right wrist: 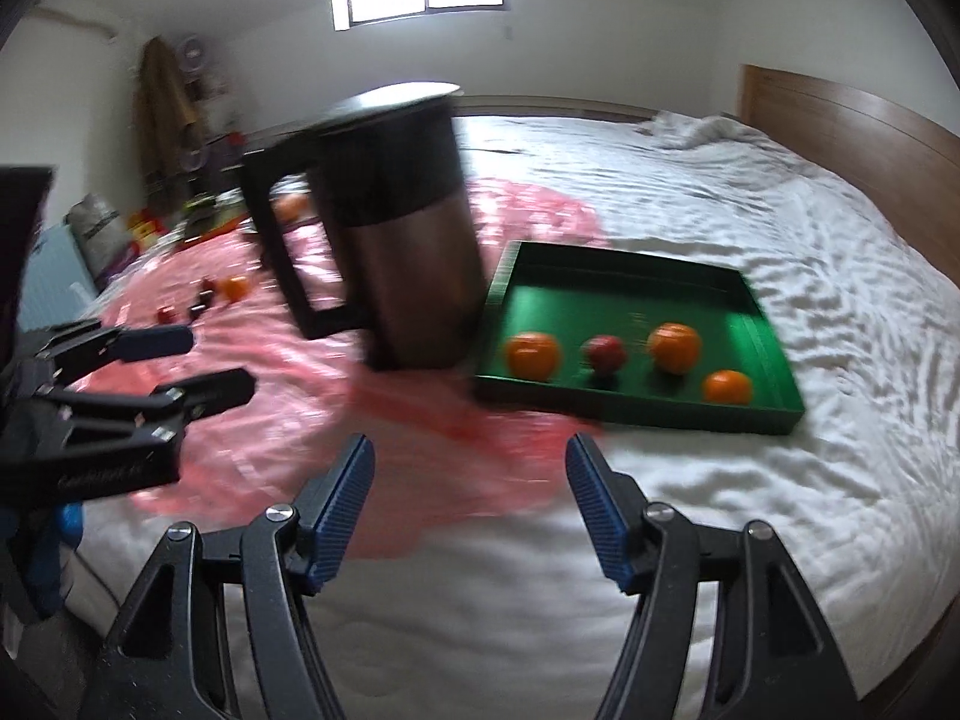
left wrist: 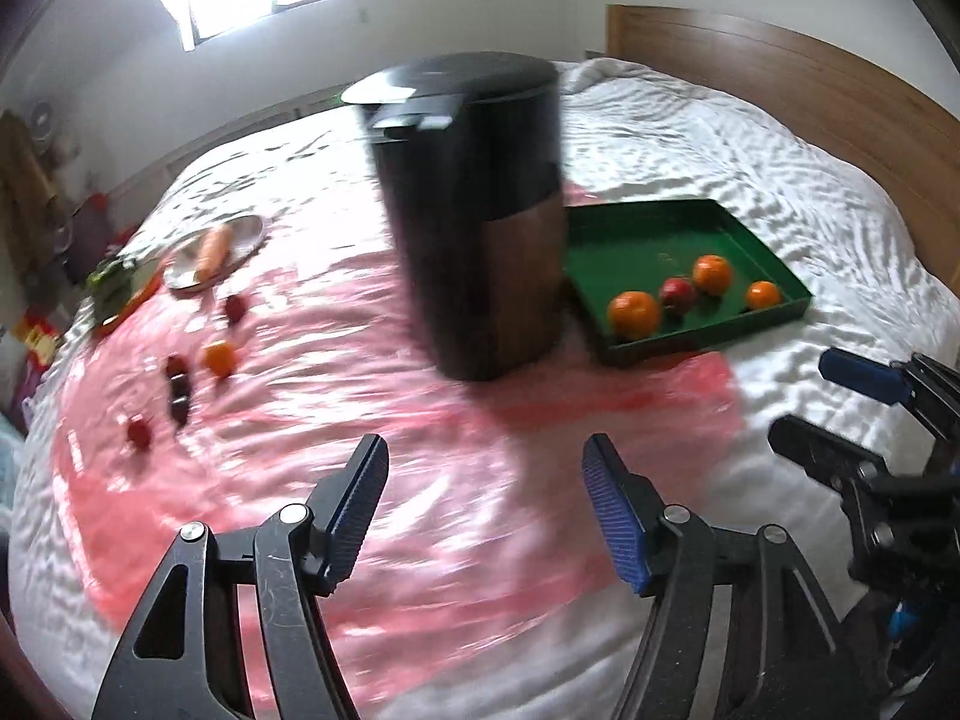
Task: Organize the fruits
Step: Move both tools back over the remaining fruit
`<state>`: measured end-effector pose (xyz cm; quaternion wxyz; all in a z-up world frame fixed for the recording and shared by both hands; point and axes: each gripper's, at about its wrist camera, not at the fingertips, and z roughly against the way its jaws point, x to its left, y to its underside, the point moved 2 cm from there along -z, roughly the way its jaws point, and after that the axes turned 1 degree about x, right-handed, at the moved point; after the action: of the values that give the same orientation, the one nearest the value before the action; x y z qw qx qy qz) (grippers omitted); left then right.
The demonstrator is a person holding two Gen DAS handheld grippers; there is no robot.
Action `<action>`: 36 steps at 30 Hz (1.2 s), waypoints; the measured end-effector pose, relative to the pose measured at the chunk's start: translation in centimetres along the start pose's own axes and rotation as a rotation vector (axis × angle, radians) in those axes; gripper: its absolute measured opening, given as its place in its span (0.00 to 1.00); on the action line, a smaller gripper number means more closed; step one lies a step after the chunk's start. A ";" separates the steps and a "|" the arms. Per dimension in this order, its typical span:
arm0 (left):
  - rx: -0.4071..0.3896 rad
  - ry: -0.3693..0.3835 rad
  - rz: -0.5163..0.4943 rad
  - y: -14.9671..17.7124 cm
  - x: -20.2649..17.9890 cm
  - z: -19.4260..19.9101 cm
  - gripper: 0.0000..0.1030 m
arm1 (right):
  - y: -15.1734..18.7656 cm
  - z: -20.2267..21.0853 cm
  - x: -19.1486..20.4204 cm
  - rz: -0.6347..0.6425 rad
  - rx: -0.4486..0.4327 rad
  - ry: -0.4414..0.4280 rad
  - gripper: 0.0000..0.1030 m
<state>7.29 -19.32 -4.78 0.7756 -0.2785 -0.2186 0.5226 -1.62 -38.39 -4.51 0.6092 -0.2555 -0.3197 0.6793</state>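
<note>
A green tray lies on the bed and holds three oranges and a red apple. Loose fruit lies on the pink plastic sheet at the left: an orange, small red fruits and dark ones. My left gripper is open and empty above the pink sheet. My right gripper is open and empty near the tray's front edge. Each gripper shows in the other's view, the right one and the left one.
A tall dark kettle with a handle stands between the loose fruit and the tray. A plate with a carrot and some greens lie at the far left. A wooden headboard is on the right.
</note>
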 end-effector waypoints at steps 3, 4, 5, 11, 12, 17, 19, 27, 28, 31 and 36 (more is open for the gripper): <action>-0.006 -0.030 0.031 0.7 2.7 0.7 0.60 | -0.3 -0.1 3.2 0.048 -0.003 -0.049 1.00; -0.007 -0.040 0.043 0.9 3.7 0.9 0.60 | -0.5 -0.1 4.5 0.067 -0.008 -0.068 1.00; -0.009 -0.051 0.055 1.2 4.7 1.1 0.60 | -0.6 -0.2 5.4 0.078 -0.011 -0.082 1.00; -0.015 -0.106 0.130 2.7 10.0 1.5 0.60 | -1.3 -1.6 11.1 0.153 -0.004 -0.148 1.00; -0.016 -0.112 0.141 3.0 10.8 1.5 0.60 | -1.4 -1.9 12.0 0.166 0.000 -0.156 1.00; -0.022 -0.156 0.217 4.3 15.5 1.1 0.60 | -2.2 -4.1 16.1 0.213 0.027 -0.207 1.00; -0.015 -0.178 0.243 4.7 17.7 0.5 0.60 | -2.8 -5.1 17.4 0.226 0.034 -0.222 1.00; 0.005 -0.211 0.327 5.4 24.9 -2.1 0.60 | -6.7 -9.8 21.4 0.259 0.051 -0.257 0.96; 0.007 -0.213 0.332 5.4 25.8 -2.6 0.60 | -7.3 -10.7 21.9 0.264 0.053 -0.260 0.96; 0.012 -0.219 0.343 5.1 27.8 -3.9 0.60 | -8.8 -12.8 23.2 0.270 0.059 -0.274 0.95; 0.024 -0.221 0.366 4.3 30.7 -6.4 0.60 | -11.1 -16.4 25.0 0.276 0.073 -0.301 0.94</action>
<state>19.32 9.27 -10.98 0.6424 -0.2453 -0.2419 0.6846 14.68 -11.02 -6.12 0.4645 -0.1703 -0.3439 0.7981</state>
